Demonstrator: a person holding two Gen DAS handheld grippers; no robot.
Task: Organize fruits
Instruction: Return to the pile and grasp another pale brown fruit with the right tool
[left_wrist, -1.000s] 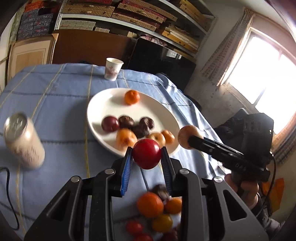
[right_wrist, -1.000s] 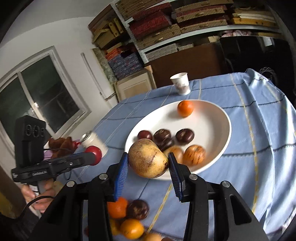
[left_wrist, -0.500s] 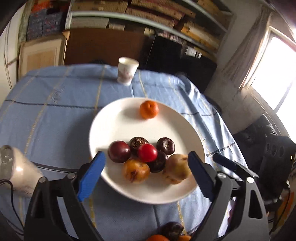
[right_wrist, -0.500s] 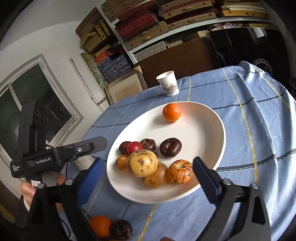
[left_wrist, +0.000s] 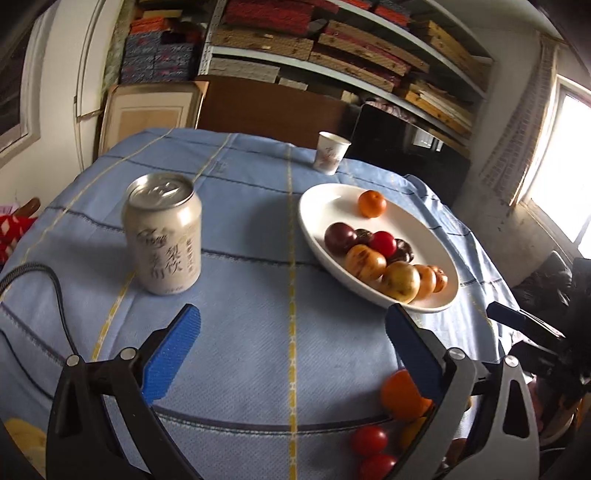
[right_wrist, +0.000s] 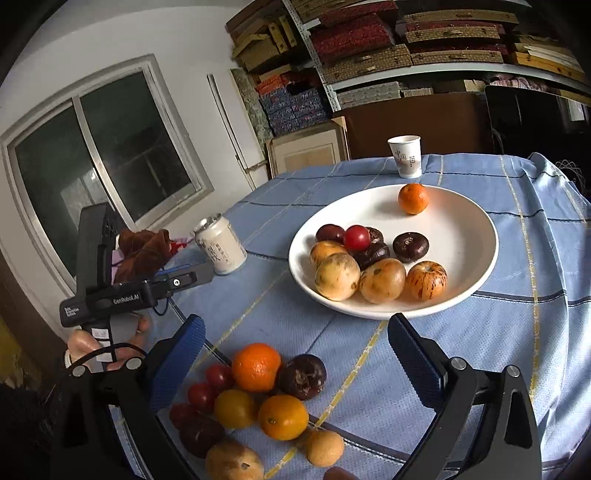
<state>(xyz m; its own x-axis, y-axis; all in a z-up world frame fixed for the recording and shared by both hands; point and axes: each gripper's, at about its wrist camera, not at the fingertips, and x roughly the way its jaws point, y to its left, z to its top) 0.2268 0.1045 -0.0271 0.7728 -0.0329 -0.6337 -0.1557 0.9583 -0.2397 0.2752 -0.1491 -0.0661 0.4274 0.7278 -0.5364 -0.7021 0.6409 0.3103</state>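
Blue checked cloth covers the round desk under shelves stacked with boxes. Left gripper hovers over bare cloth, jaws spread wide and holding nothing; right gripper likewise has its jaws released and empty, poised above the loose fruit pile of oranges, small tomatoes and dark fruits at the near edge of the desk. Beyond both grippers, the white plate holds a cluster of fruit: a small red tomato rests atop dark plums beside yellow-brown fruits, and one orange sits apart towards the far rim. A drink can stands left of the plate, and a paper cup stands behind it.
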